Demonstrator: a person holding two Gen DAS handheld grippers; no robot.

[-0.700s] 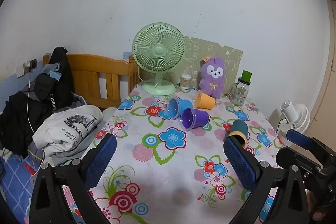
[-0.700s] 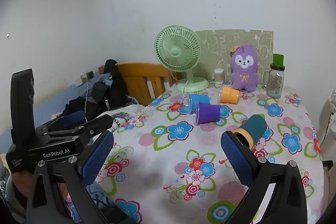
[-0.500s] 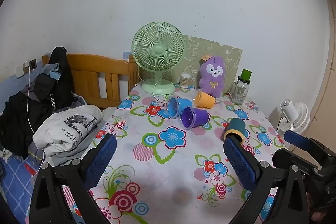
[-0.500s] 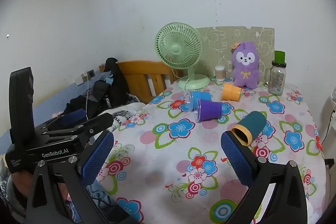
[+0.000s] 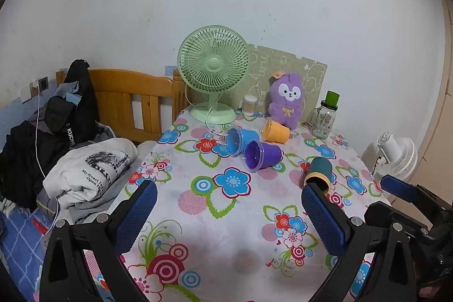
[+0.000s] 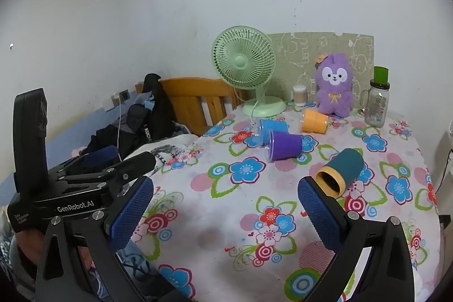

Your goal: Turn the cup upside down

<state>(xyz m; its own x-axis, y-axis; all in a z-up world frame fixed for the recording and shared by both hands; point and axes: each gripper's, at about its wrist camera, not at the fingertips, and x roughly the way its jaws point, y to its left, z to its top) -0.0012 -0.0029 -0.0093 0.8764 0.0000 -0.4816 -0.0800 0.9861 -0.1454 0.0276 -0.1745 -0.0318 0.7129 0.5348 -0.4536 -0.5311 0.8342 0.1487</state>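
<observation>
Several cups lie on their sides on the flowered tablecloth [image 5: 226, 217]: a teal cup with a yellow rim [image 5: 318, 171] [image 6: 341, 171], a purple cup [image 5: 262, 154] [image 6: 283, 146], a blue cup [image 5: 240, 139] [image 6: 271, 128] and an orange cup [image 5: 275, 130] [image 6: 314, 120]. My left gripper [image 5: 228, 207] is open and empty over the near part of the table. My right gripper [image 6: 225, 204] is open and empty; its right finger [image 6: 317, 205] is just short of the teal cup's mouth. The right gripper also shows in the left wrist view [image 5: 402, 190].
A green desk fan [image 5: 213, 72] [image 6: 245, 70], a purple plush toy [image 5: 286, 98] [image 6: 334, 84], a cotton-swab jar [image 5: 249, 105] and a glass bottle with a green cap [image 5: 325, 115] [image 6: 378, 101] stand at the table's back. A bed with clothes [image 5: 85, 174] lies left. A white floor fan [image 5: 396, 154] stands right.
Both grippers have risen and drawn back slightly from the cups, which sit lower in view. Nothing on the table has moved. Both stay open.
</observation>
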